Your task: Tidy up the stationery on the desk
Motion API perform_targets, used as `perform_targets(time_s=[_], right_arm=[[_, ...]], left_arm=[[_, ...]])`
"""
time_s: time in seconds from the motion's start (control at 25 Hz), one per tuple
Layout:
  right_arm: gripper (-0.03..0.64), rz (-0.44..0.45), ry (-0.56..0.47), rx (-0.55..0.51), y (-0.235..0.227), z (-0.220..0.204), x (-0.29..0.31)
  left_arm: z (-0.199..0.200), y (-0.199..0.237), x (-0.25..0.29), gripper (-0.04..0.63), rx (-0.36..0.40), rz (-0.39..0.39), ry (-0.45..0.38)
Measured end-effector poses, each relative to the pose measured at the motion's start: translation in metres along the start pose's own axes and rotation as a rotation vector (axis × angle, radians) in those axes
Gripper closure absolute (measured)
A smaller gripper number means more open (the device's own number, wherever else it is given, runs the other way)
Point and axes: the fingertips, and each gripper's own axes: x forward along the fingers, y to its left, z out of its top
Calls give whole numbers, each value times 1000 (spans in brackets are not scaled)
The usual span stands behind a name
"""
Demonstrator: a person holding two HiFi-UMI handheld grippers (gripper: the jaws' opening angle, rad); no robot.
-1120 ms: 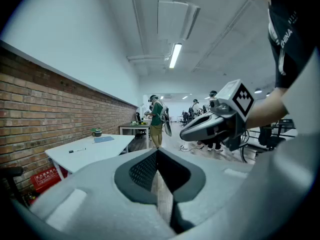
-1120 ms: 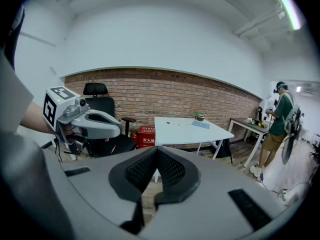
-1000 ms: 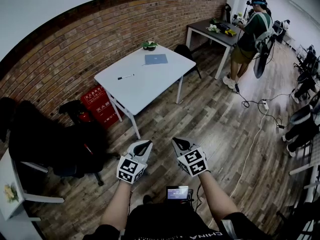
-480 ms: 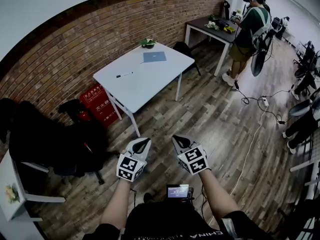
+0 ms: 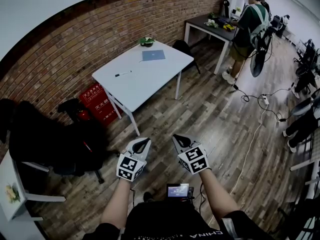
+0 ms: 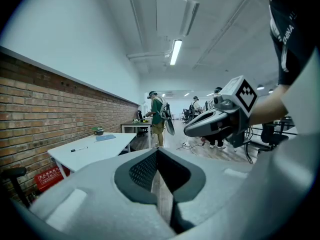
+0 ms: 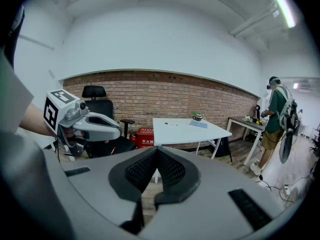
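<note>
A white desk [image 5: 150, 81] stands against the brick wall, well ahead of me. On it lie a black-and-white pen [image 5: 123, 74], a blue notebook [image 5: 153, 55] and a small potted plant [image 5: 146, 41]. My left gripper [image 5: 145, 143] and right gripper [image 5: 176, 139] hang side by side over the wooden floor, far short of the desk, both shut and empty. The left gripper view shows the desk [image 6: 100, 151] at left with the pen [image 6: 79, 149] and notebook [image 6: 106, 138]. The right gripper view shows the desk [image 7: 186, 131] straight ahead, past its shut jaws.
A red box [image 5: 99, 101] sits on the floor left of the desk. A black office chair [image 5: 60, 144] stands at my left. A person [image 5: 247, 31] works at a dark table [image 5: 212, 28] at the back right. Cables [image 5: 260, 109] trail across the floor on the right.
The desk sits slightly higher in the head view than a second ago. The person at the back table has shifted a little. Both grippers keep their place and stay shut.
</note>
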Motion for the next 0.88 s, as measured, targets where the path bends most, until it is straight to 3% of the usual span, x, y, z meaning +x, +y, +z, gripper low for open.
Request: perform_targets(time_s=[0.88], right_arm=[[609,14,16,12,-65,-33,-16]], left_arm=[[0,-30,57,588,21,20,41]])
